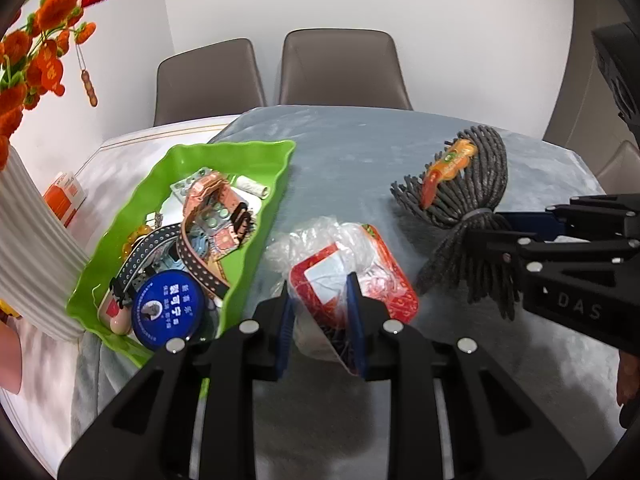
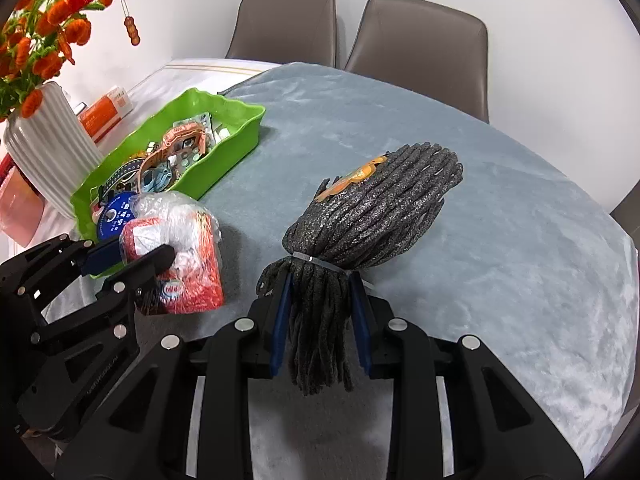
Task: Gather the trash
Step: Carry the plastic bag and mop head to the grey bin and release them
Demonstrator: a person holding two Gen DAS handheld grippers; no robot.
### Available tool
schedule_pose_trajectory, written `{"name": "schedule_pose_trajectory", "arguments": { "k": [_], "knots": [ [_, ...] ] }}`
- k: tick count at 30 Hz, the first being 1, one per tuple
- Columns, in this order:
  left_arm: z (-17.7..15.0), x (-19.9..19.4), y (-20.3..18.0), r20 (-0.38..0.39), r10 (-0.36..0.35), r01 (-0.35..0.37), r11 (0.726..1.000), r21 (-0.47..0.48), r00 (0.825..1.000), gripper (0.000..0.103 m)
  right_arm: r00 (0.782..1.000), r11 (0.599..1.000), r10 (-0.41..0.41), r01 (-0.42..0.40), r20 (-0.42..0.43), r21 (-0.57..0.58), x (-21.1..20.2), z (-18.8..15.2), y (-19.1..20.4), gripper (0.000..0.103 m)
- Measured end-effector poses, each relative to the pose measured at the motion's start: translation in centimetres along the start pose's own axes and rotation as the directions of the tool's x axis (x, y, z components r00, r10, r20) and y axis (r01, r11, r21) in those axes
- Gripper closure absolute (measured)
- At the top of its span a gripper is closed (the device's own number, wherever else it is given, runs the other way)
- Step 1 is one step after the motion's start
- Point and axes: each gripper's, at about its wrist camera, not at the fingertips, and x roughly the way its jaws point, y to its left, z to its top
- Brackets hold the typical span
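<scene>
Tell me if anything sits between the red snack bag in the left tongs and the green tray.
Nothing visible does. The left tongs grip the red snack bag right beside the green tray, with only bare blue cloth between them.

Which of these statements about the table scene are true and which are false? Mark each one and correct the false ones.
1. The left gripper is closed on a red plastic wrapper. True.
2. The right gripper holds the blue round tin. False: it grips the grey mop head.
3. The green tray is empty. False: it holds blister packs, straps and a blue tin.
4. The mop head carries an orange label. True.
5. Two chairs stand behind the table. True.
</scene>
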Motion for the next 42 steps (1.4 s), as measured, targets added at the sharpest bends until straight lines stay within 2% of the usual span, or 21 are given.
{"name": "schedule_pose_trajectory", "arguments": {
  "k": [7,13,18,21,24,30,34,35,36,37,38,39,40,42],
  "knots": [
    [0.0,-2.7,-3.2,0.021,-0.056,0.055,0.997,0.05,0.998,0.078,0.999,0.998,-0.039,0.037,0.037,0.054,-3.7,-2.2,-1.8,0.076],
    [-0.4,-6.4,-8.9,0.045,-0.13,0.123,0.982,0.141,0.99,0.078,0.992,0.985,-0.106,0.096,0.065,0.141,-8.9,-6.4,-5.3,0.076],
    [-2.3,-10.4,-15.7,0.056,-0.212,0.194,0.953,0.232,0.976,0.078,0.98,0.959,-0.183,0.16,0.079,0.234,-14.5,-12.3,-9.2,0.076],
    [-4.1,-13.1,-20.7,0.058,-0.268,0.24,0.926,0.29,0.962,0.078,0.968,0.933,-0.236,0.201,0.084,0.299,-18.4,-17.2,-11.6,0.076],
    [-6.3,-15.7,-25.2,0.047,-0.32,0.287,0.897,0.336,0.946,0.078,0.951,0.894,-0.299,0.252,0.074,0.369,-23.0,-23.5,-13.9,0.076],
    [-13.0,-22.6,-36.6,-0.014,-0.459,0.414,0.787,0.458,0.888,0.078,0.91,0.802,-0.413,0.348,0.03,0.486,-31.2,-35.5,-16.7,0.076],
    [-18.0,-27.3,-43.9,-0.076,-0.551,0.503,0.686,0.525,0.831,0.078,0.872,0.708,-0.489,0.412,-0.023,0.573,-36.9,-44.5,-18.1,0.076],
    [-18.8,-27.8,-44.7,-0.086,-0.564,0.515,0.668,0.536,0.821,0.078,0.86,0.678,-0.509,0.429,-0.041,0.598,-38.4,-46.9,-18.4,0.076],
    [-20.0,-28.8,-46.2,-0.104,-0.583,0.534,0.639,0.553,0.806,0.078,0.852,0.656,-0.521,0.439,-0.053,0.614,-39.4,-48.4,-18.7,0.076],
    [-21.3,-30.0,-47.9,-0.127,-0.605,0.556,0.602,0.573,0.786,0.078,0.836,0.614,-0.542,0.459,-0.079,0.643,-41.0,-51.1,-19.0,0.076],
    [-22.5,-31.1,-49.4,-0.152,-0.623,0.576,0.565,0.591,0.767,0.078,0.827,0.588,-0.555,0.469,-0.094,0.659,-41.9,-52.5,-19.1,0.076],
    [-23.2,-31.5,-50.2,-0.17,-0.634,0.588,0.539,0.603,0.755,0.078,0.815,0.556,-0.568,0.48,-0.112,0.678,-42.8,-54.2,-19.2,0.076],
    [-24.5,-32.5,-51.8,-0.198,-0.649,0.604,0.493,0.626,0.734,0.078,0.802,0.513,-0.583,0.491,-0.134,0.704,-44.2,-56.3,-19.4,0.076],
    [-26.5,-33.9,-54.0,-0.237,-0.667,0.621,0.425,0.658,0.707,0.078,0.779,0.445,-0.604,0.504,-0.168,0.74,-45.8,-59.3,-19.3,0.076]
  ]
}}
